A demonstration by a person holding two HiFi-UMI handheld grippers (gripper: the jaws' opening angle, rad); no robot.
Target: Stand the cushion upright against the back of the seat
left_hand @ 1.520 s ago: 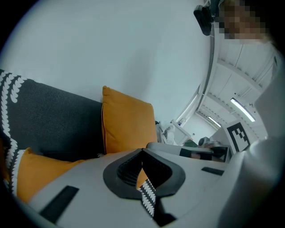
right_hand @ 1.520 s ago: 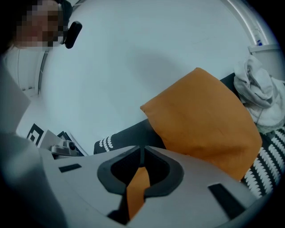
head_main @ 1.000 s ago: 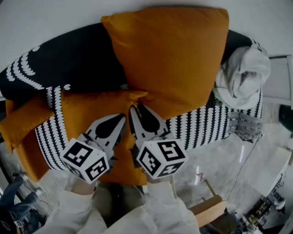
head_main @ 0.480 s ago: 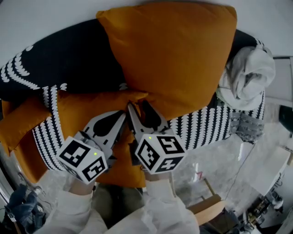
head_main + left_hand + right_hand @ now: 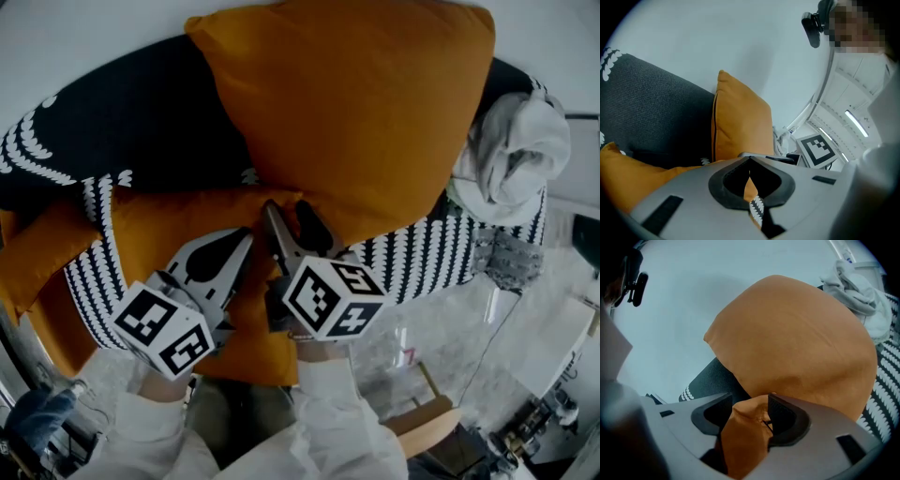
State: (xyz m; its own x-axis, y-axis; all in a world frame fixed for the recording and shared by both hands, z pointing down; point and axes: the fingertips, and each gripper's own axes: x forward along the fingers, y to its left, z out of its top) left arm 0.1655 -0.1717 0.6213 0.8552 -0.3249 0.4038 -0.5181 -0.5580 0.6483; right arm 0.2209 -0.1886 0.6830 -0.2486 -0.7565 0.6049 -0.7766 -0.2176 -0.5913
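**Cushion upright as right tool opened**

The big orange cushion [image 5: 347,103] stood upright against the dark back of the seat [image 5: 141,112], its lower edge down on the patterned seat. My right tool [image 5: 289,217] had just been opening, its jaws apart with a corner of orange fabric [image 5: 747,423] between them; whose corner it was, I could not tell. My left tool [image 5: 246,234], jaws together, hovered just beside it over a second orange cushion [image 5: 178,220] lying flat.
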